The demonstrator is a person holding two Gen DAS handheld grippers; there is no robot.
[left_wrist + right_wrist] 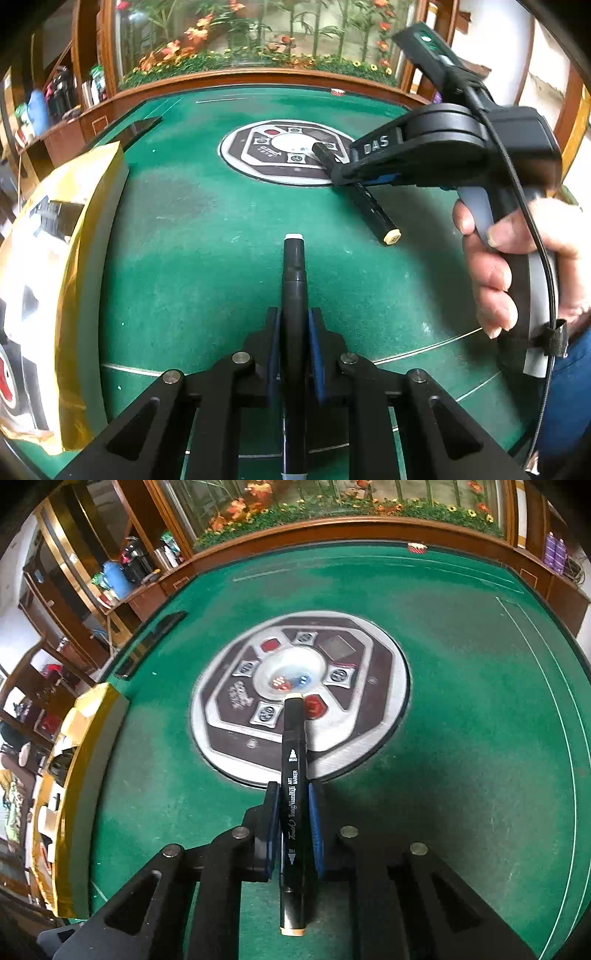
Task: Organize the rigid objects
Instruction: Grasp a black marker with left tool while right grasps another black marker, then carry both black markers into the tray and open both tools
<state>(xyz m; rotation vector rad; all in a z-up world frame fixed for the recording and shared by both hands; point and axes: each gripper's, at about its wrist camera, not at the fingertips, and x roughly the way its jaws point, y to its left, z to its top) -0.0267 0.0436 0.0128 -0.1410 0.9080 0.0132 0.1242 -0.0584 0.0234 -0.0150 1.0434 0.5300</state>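
My left gripper [294, 325] is shut on a black marker with a white end cap [294, 280], held lengthwise above the green felt table. My right gripper [294, 805] is shut on a black art marker with beige end caps [293, 775]; it points at the table's centre. In the left wrist view the right gripper [341, 173] appears at upper right, hand on its handle, with that marker [373, 206] sticking out toward me. A gold-edged open box [55, 258] lies at the left; it also shows in the right wrist view [74, 775].
The green felt table [480, 738] has a round dice-control panel [299, 698] in its centre and a wooden rim [332, 531]. Shelves with bottles stand at the far left [122, 576]. A small red-white cup [416, 547] sits at the far edge.
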